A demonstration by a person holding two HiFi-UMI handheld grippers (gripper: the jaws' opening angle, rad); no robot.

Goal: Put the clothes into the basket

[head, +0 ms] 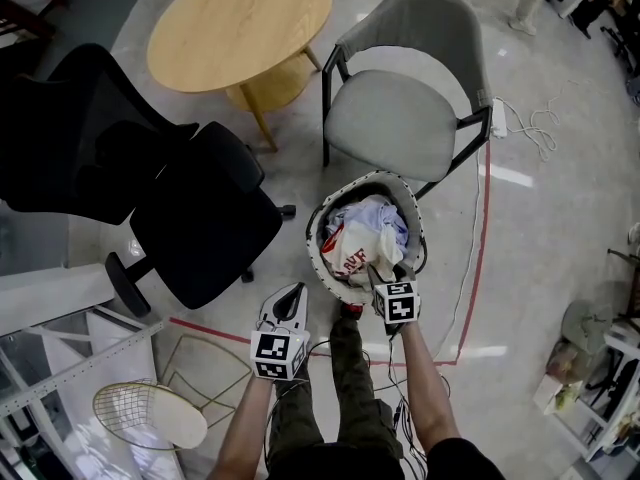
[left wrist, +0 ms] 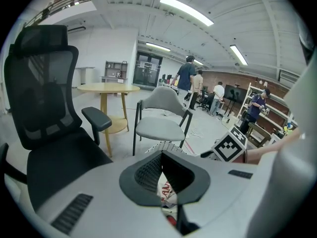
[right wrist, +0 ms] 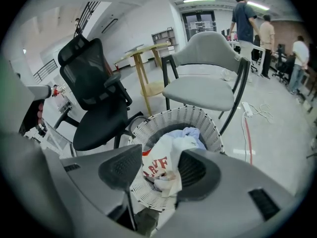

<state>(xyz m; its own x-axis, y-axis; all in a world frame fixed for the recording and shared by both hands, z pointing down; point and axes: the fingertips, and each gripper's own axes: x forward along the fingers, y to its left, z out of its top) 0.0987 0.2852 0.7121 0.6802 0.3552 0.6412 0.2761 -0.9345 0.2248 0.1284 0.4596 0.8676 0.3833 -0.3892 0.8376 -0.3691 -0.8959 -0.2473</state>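
Clothes [head: 365,230] lie piled in the white basket [head: 312,240]; the basket stands on the floor [head: 545,233] in the middle of the head view; on top is a white cloth with red letters [head: 349,259], and a light blue cloth [right wrist: 191,132] shows behind it, nearer the far wall of the basket.

The right tongs [head: 392,274] hang over the lower right rim of the basket and point down into it; in the right gripper view their two jaws stand apart; the white cloth with red letters shows between them, lying in the basket, and the pads do not squeeze it.

The left tongs [head: 297,291] sit lower left of the basket, above the floor and apart from the rim; in the left gripper view their jaws are together at the tips, with nothing held.

A black chair [head: 200,228] stands at the left of the head view; a grey chair [head: 395,118] stands just above the basket; a round wooden table [head: 240,28] is at the upper left; a red line [head: 482,248] runs down the floor to the right of the basket.
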